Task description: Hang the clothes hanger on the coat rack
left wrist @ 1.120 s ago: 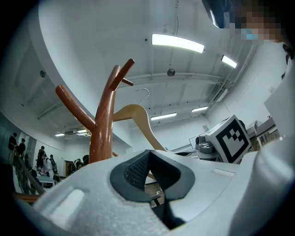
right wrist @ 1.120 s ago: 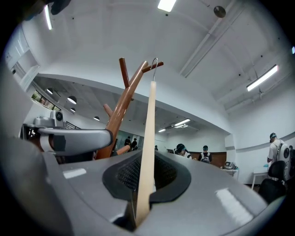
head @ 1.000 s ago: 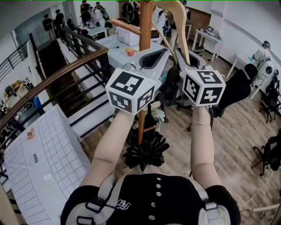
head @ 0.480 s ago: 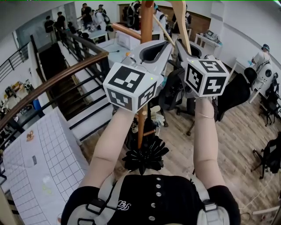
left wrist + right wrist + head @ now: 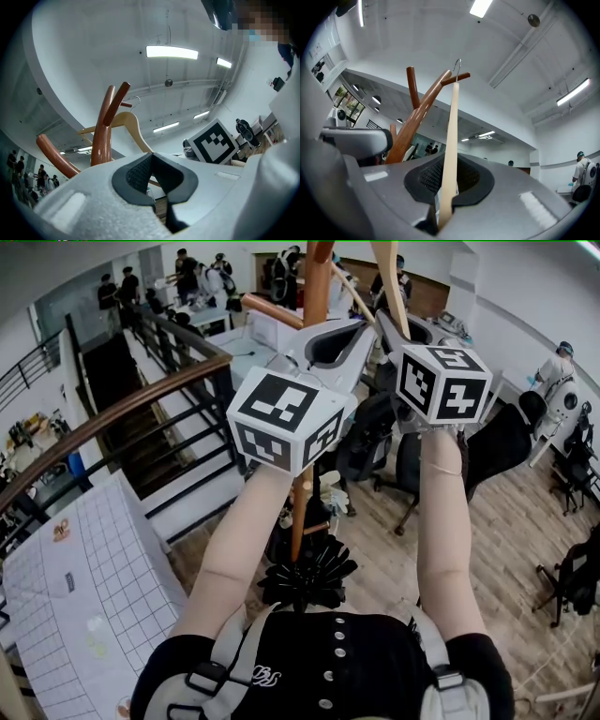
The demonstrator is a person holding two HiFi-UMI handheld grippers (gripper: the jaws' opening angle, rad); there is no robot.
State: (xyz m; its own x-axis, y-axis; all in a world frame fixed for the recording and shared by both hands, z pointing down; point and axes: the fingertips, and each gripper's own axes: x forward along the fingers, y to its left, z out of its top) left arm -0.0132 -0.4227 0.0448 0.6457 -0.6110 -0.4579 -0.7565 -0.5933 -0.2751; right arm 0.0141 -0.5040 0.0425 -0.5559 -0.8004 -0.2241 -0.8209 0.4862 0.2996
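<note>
Reddish-brown wood made up the coat rack (image 5: 313, 282), a glossy round pole running up the centre of the head view, with slanted pegs branching off near its top. In the right gripper view, the rack (image 5: 415, 119) forked into several pegs at upper centre. Pale, unvarnished wood formed the clothes hanger (image 5: 391, 282), a flat curved arm rising at the upper centre of the head view, just right of the pole. Its thin metal hook (image 5: 458, 63) sat beside the tip of one peg; whether it touched the peg could not be told. In the left gripper view, the hanger (image 5: 131, 125) showed behind the rack (image 5: 100, 138).

Both forearms reached up and forward side by side, the marker cubes facing the head camera. The right gripper (image 5: 447, 188) was clamped narrowly on the hanger's lower arm, which stood nearly upright between its pads. The left gripper (image 5: 152, 158) had its jaws pressed together with nothing in them, close beside the pole.
</note>
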